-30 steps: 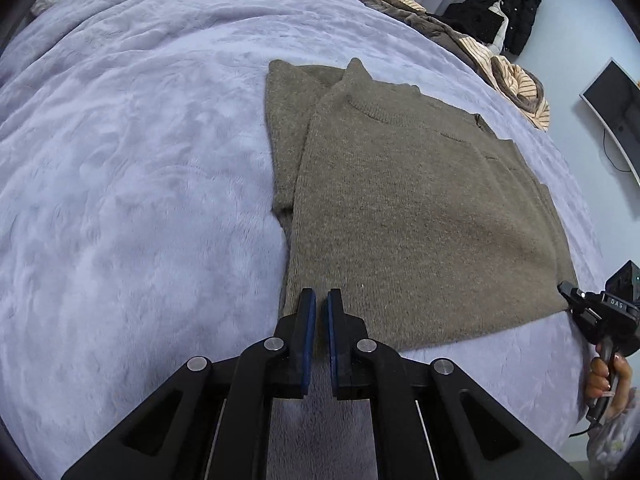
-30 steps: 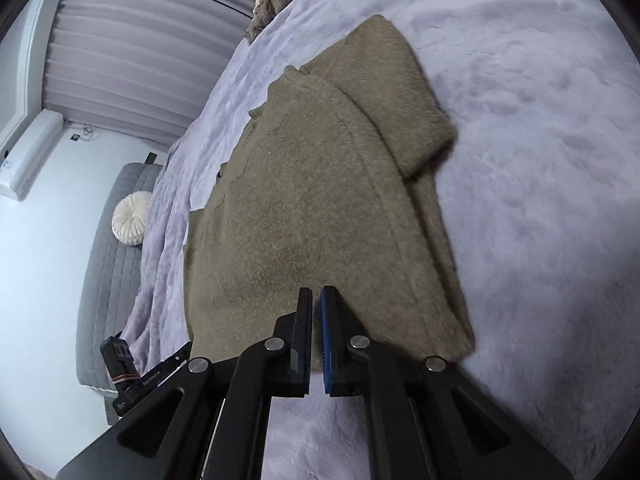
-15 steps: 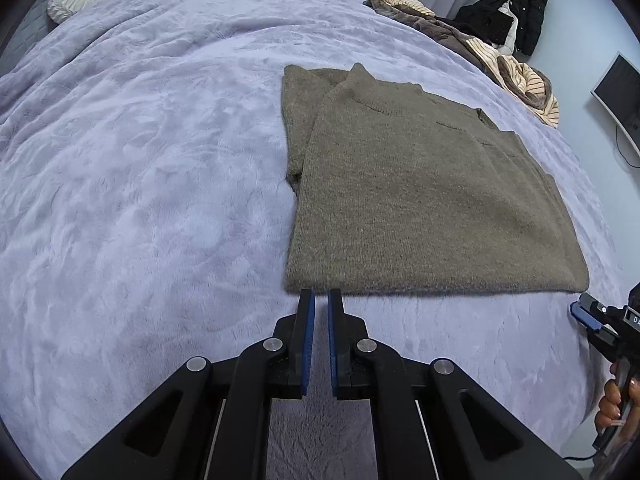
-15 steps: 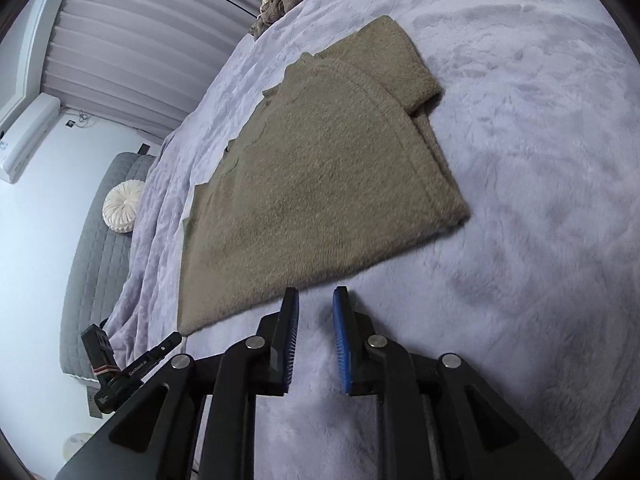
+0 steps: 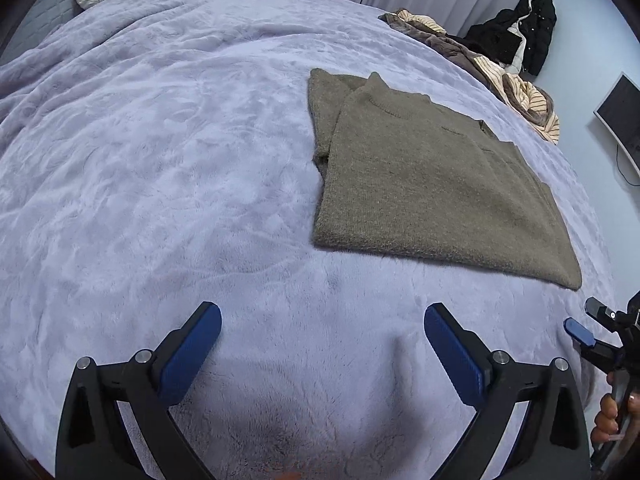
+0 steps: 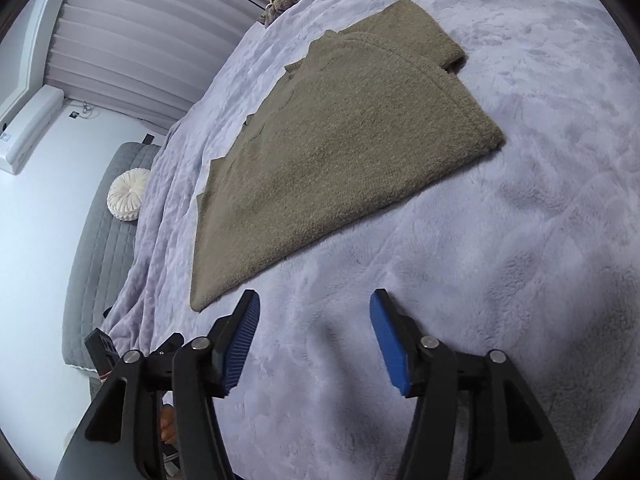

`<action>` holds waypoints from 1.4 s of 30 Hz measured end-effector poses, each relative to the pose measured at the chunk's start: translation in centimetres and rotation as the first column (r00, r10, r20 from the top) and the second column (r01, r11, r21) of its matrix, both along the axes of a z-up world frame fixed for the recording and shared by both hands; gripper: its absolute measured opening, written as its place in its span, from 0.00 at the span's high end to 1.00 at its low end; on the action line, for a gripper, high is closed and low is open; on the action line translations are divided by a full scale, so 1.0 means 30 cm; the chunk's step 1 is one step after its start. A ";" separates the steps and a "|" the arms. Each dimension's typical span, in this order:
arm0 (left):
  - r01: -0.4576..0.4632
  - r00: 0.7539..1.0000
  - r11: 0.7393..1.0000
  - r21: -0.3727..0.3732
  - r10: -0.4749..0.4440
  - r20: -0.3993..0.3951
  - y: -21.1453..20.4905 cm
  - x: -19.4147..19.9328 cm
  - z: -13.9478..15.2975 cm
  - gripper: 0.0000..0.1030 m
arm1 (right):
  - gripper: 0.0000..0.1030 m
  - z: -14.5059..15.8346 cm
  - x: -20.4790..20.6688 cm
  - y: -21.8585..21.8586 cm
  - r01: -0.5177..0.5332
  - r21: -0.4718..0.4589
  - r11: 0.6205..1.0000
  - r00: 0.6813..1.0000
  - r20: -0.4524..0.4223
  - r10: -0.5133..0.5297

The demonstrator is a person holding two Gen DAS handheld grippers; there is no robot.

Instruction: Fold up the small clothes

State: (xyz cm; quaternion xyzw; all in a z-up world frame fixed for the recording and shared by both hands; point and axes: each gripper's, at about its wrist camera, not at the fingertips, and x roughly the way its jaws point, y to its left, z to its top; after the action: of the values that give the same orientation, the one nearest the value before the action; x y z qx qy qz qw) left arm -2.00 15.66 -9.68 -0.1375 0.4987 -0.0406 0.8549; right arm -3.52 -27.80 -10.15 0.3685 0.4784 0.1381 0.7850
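Two grippers' jaws wide, folded sweater ahead, clothes pile beyond

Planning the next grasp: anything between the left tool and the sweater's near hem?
Nothing but bare lavender blanket between the open left tool and the olive sweater; the left wrist view shows it.
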 end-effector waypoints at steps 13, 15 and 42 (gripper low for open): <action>-0.036 0.999 0.995 -0.093 0.039 0.037 0.063 -0.024 0.004 0.01 | 0.00 0.013 0.020 0.181 -0.136 0.080 0.987 0.991 0.030 0.134; -0.047 0.996 0.995 -0.093 0.054 0.068 0.077 0.008 0.019 0.01 | 0.00 0.026 0.056 0.233 -0.187 0.065 0.980 0.982 0.024 0.186; -0.080 0.985 0.980 -0.180 0.105 0.135 0.142 0.134 -0.106 0.01 | 0.91 -0.010 0.899 1.025 -0.430 -0.409 0.805 0.896 -0.087 0.435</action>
State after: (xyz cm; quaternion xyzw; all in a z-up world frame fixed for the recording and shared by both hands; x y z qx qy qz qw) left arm 2.02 19.93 -12.86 -0.2312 0.4235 -0.0540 0.8742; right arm 23.46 2.94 -10.45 0.0727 0.5635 0.2096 0.7957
